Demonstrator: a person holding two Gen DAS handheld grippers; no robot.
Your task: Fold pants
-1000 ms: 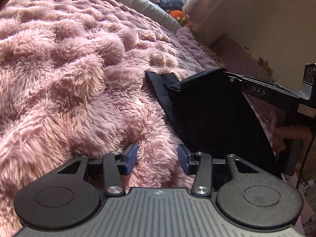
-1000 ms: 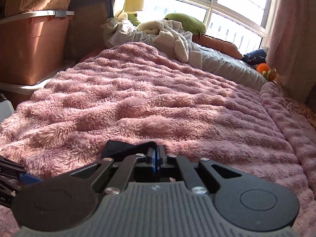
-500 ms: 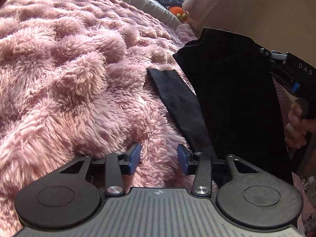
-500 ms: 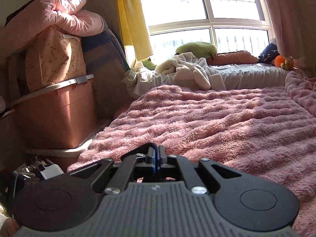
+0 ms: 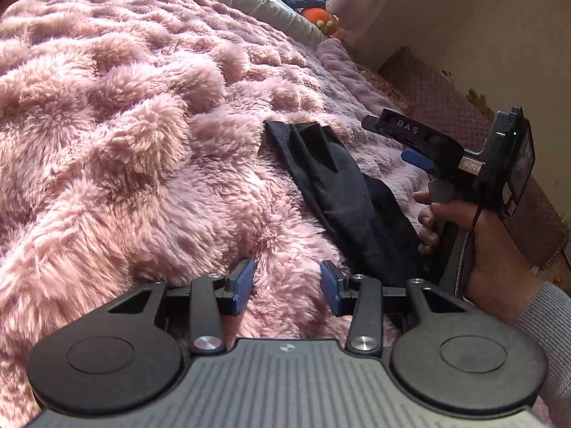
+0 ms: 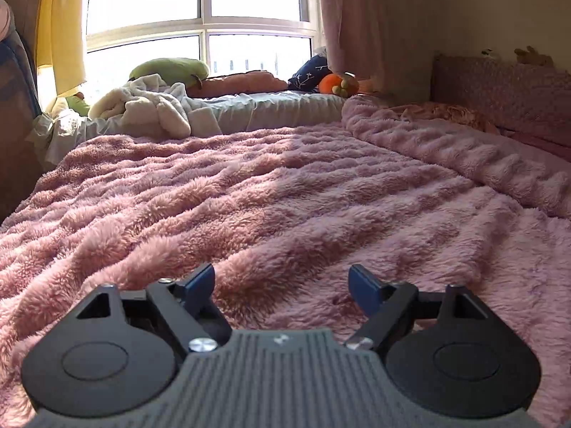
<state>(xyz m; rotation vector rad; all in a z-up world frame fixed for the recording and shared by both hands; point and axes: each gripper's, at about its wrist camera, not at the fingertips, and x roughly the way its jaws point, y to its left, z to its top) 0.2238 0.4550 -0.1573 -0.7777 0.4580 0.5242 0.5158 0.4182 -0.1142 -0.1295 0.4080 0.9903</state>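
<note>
Spreading wide, the left gripper (image 5: 287, 287) is showing blue fingers (image 5: 241, 285) parted over pink fleece, gripping nothing. The right gripper (image 6: 282, 289) is likewise released, its fingers (image 6: 364, 289) standing apart above the blanket (image 6: 285, 196), nothing between them. In the left wrist view the right gripper's body (image 5: 446, 149) is hanging just above and to the right of the pants (image 5: 342, 192), a hand (image 5: 460, 228) wrapping its handle. The pants, black, are lying in a narrow crumpled strip on the bed, running from near the left gripper's right finger away toward the wall side. The fluffy pink blanket is covering the whole bed. Farther off, a white bundle of cloth (image 6: 150, 110), a green cushion (image 6: 171, 69) and an orange plush toy (image 6: 337, 83) are sitting along the window (image 6: 200, 7) end.
</note>
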